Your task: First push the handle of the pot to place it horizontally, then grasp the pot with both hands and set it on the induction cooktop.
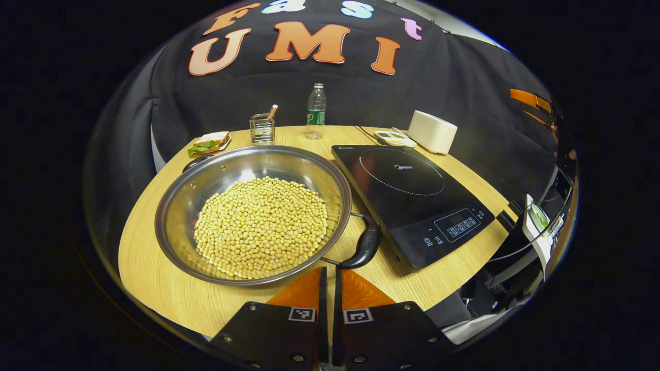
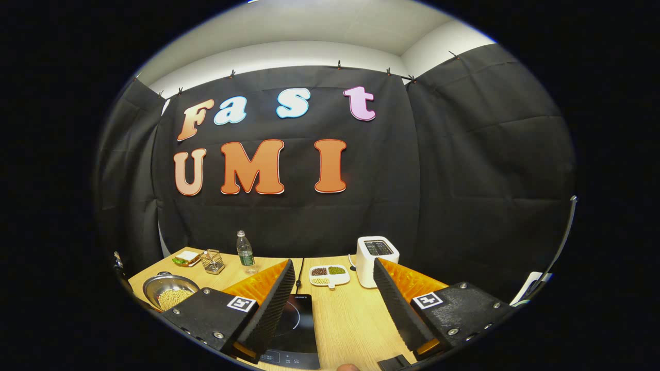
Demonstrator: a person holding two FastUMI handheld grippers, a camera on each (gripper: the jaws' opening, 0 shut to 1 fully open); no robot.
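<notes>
A wide steel pot [image 1: 206, 190] full of yellow beans [image 1: 260, 226] sits on the wooden table [image 1: 154, 278]. Its near black handle [image 1: 365, 245] lies flat, pointing toward the black induction cooktop [image 1: 412, 198] on its right; a far handle [image 1: 196, 162] shows at the back left. My left gripper [image 1: 328, 273] is shut, its tips just below the near handle's lower end, nothing between them. In the right gripper view, my right gripper [image 2: 332, 270] stands open, held high over the cooktop [image 2: 296, 327], with the pot [image 2: 167, 291] far off at the lower left.
Along the table's back edge stand a sandwich on a plate [image 1: 209, 144], a wire holder [image 1: 262, 128], a water bottle [image 1: 316, 112], a divided dish [image 1: 394, 137] of beans and a white toaster [image 1: 432, 131]. The table's edge runs close below the pot.
</notes>
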